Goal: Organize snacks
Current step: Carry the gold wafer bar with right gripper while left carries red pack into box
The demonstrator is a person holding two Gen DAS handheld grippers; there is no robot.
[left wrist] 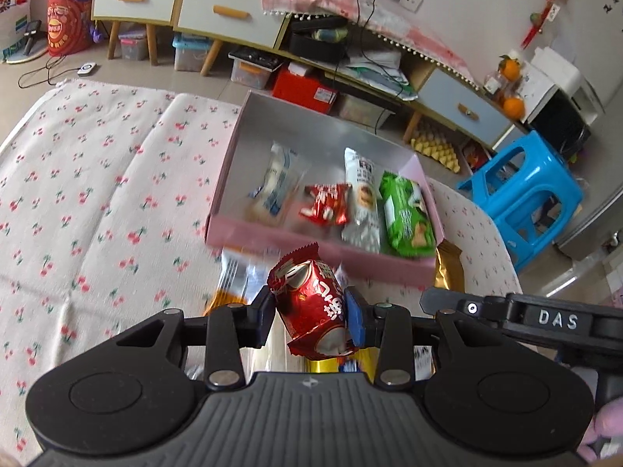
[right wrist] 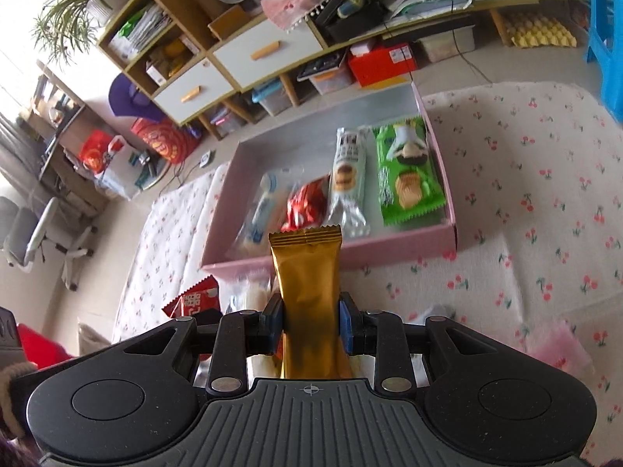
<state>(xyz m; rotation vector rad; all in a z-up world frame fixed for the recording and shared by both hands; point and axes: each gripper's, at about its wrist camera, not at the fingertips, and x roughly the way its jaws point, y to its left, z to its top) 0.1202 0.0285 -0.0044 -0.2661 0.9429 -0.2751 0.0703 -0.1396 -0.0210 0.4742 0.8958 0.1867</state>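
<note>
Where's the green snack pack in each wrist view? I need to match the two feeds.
Left wrist view: the green pack lies right of centre, in the pink box, against its right wall.
Right wrist view: the green pack sits above and right of centre, again along the box's right wall.
Shared landmark: the white pack lying just left of it in both views.
</note>
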